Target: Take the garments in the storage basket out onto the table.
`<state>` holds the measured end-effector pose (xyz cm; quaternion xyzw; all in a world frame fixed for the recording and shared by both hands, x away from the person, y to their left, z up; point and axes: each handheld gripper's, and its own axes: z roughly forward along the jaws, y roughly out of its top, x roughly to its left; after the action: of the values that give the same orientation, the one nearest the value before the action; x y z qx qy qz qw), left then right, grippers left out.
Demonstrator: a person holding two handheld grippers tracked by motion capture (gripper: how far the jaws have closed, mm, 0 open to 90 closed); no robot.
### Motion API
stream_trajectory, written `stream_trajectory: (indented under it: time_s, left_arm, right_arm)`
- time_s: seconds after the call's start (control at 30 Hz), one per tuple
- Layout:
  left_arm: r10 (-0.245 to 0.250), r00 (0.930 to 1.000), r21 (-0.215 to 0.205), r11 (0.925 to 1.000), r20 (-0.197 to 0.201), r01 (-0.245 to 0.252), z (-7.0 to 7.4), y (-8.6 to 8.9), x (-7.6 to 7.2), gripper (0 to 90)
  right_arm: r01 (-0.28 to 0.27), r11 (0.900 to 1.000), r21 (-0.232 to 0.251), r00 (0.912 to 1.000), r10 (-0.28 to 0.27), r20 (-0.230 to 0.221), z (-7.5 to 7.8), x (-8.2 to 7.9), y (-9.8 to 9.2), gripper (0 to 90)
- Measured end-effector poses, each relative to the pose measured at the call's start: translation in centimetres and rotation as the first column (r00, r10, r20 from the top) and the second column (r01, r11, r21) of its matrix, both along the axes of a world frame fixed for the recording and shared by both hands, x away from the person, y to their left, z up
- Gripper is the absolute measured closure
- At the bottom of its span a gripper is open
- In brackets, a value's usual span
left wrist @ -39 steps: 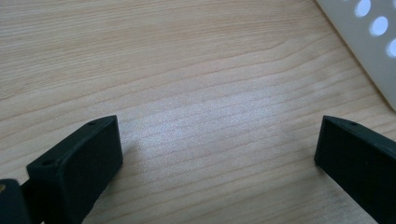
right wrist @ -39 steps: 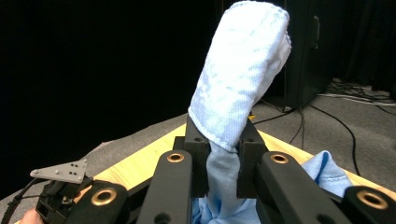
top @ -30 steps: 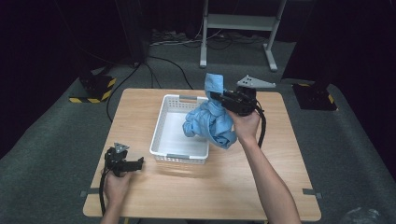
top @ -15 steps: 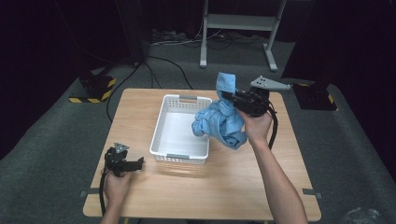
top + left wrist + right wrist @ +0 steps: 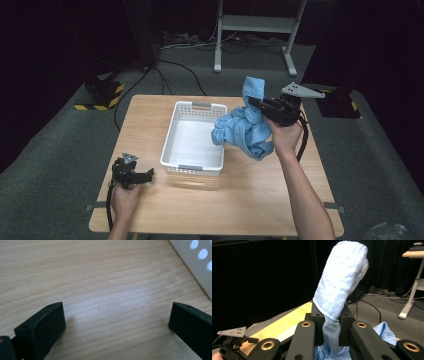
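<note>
A: Right hand-held gripper point(image 5: 257, 104) clenched on the blue cloth point(image 5: 245, 131), centre-right of the high view, pinched near one end so the rest hangs in a bunch just off the white basket's point(image 5: 169, 145) right rim. Probably lifted clear for spreading or folding.

B: Left hand-held gripper point(image 5: 148, 173) released, jaws wide, nothing between, parked lower left on the counter point(image 5: 250, 200). Likely waiting for a corner to grab.

A: Pale wood counter, grey carpet, cables and a white stand upper middle, dark room behind.
</note>
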<state>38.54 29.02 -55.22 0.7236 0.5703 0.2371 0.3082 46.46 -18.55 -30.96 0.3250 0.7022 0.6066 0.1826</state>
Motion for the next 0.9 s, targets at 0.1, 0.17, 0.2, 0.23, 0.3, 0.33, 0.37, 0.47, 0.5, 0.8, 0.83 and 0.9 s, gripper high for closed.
stream_trajectory:
  time_s: [0.1,0.17,0.2,0.23,0.3,0.33,0.37,0.47,0.5,0.8,0.83,0.9]
  left_arm:
    - [0.000,1.0000,0.000,1.0000,0.000,0.000,0.0,0.0,0.0,1.1]
    - [0.000,1.0000,0.000,1.0000,0.000,0.000,0.0,0.0,0.0,1.1]
    - [0.000,1.0000,0.000,1.0000,0.000,0.000,0.0,0.0,0.0,1.1]
    - [0.000,1.0000,0.000,1.0000,0.000,0.000,0.0,0.0,0.0,1.1]
    - [0.000,1.0000,0.000,1.0000,0.000,0.000,0.0,0.0,0.0,1.1]
    - [0.000,1.0000,0.000,1.0000,0.000,0.000,0.0,0.0,0.0,1.1]
    - [0.000,1.0000,0.000,1.0000,0.000,0.000,0.0,0.0,0.0,1.1]
    - [0.000,1.0000,0.000,1.0000,0.000,0.000,0.0,0.0,0.0,1.1]
    - [0.000,1.0000,0.000,1.0000,0.000,0.000,0.0,0.0,0.0,1.1]
    - [0.000,1.0000,0.000,1.0000,0.000,0.000,0.0,0.0,0.0,1.1]
    - [0.000,1.0000,0.000,1.0000,0.000,0.000,0.0,0.0,0.0,1.1]
    - [0.000,1.0000,0.001,1.0000,0.000,0.000,0.0,0.0,0.0,1.1]
  right_arm:
    - [0.008,1.000,0.000,1.0000,-0.008,0.002,0.0,-0.1,-0.4,80.2]
    - [0.016,1.000,0.000,0.9999,-0.016,0.004,0.0,-0.2,-0.8,80.2]
    - [0.022,1.000,0.004,0.9997,-0.022,0.008,0.0,-0.3,-1.1,80.2]
    - [0.024,1.000,0.007,0.9997,-0.024,0.008,0.0,-0.3,-1.3,80.2]
    - [0.034,0.999,0.013,0.9994,-0.034,0.009,0.0,-0.4,-1.8,80.2]
    - [0.038,0.999,0.016,0.9992,-0.039,0.009,0.0,-0.4,-2.0,80.1]
    - [0.043,0.999,0.014,0.9990,-0.043,0.010,0.1,-0.5,-2.1,80.2]
    - [0.055,0.998,0.010,0.9984,-0.055,0.011,0.1,-0.6,-2.6,80.2]
    - [0.059,0.998,0.008,0.9982,-0.059,0.010,0.1,-0.7,-2.8,80.2]
    - [0.097,0.995,-0.019,0.9951,-0.097,0.018,0.0,-1.0,-3.9,80.2]
    - [0.101,0.995,-0.024,0.9948,-0.100,0.019,0.0,-1.0,-3.9,80.1]
    - [0.108,0.994,-0.032,0.9940,-0.107,0.020,-0.1,-1.0,-4.1,80.1]
